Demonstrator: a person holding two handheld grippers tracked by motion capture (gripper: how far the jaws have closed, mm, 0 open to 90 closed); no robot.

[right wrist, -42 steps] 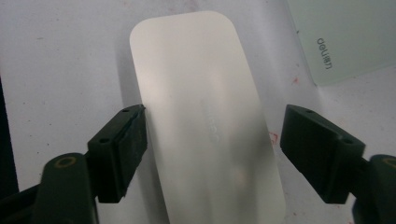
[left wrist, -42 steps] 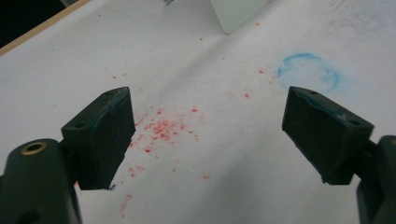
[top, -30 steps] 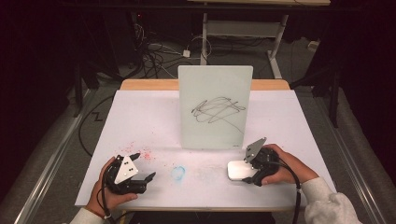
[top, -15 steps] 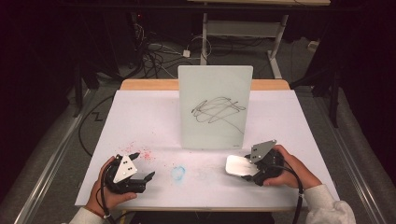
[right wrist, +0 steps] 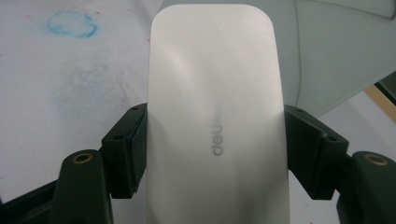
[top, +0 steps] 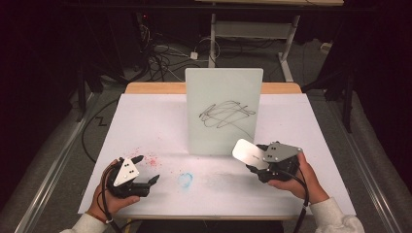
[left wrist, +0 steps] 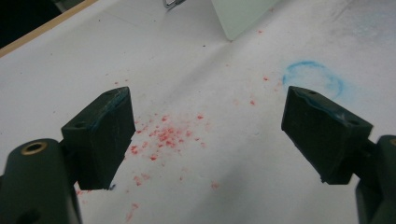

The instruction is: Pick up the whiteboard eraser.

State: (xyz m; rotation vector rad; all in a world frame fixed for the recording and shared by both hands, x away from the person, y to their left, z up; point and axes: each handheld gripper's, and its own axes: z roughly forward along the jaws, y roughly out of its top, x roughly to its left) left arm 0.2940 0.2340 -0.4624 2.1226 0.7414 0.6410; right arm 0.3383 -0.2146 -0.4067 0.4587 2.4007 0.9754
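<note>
A pale whiteboard (top: 223, 111) stands upright mid-table with a black scribble (top: 227, 114) on it. My right gripper (top: 256, 161) is shut on a white oblong eraser (top: 248, 153) and holds it off the paper, just in front of the board's lower right corner. In the right gripper view the black pads (right wrist: 125, 149) press both long sides of the eraser (right wrist: 215, 93), with the board's edge (right wrist: 336, 56) close behind. My left gripper (top: 147, 168) rests open near the table's front left. Its jaws stand wide apart in the left gripper view (left wrist: 205, 135), with nothing between them.
White paper (top: 145, 121) covers the table. A blue chalky ring (top: 185, 179) marks it at front centre and red specks (top: 148, 160) lie by the left gripper. Cables and a metal stand's legs (top: 214, 34) sit on the floor behind the table.
The right gripper has closed on the eraser and raised it off the paper, tilting it up towards the board. The left gripper has stayed where it was.
</note>
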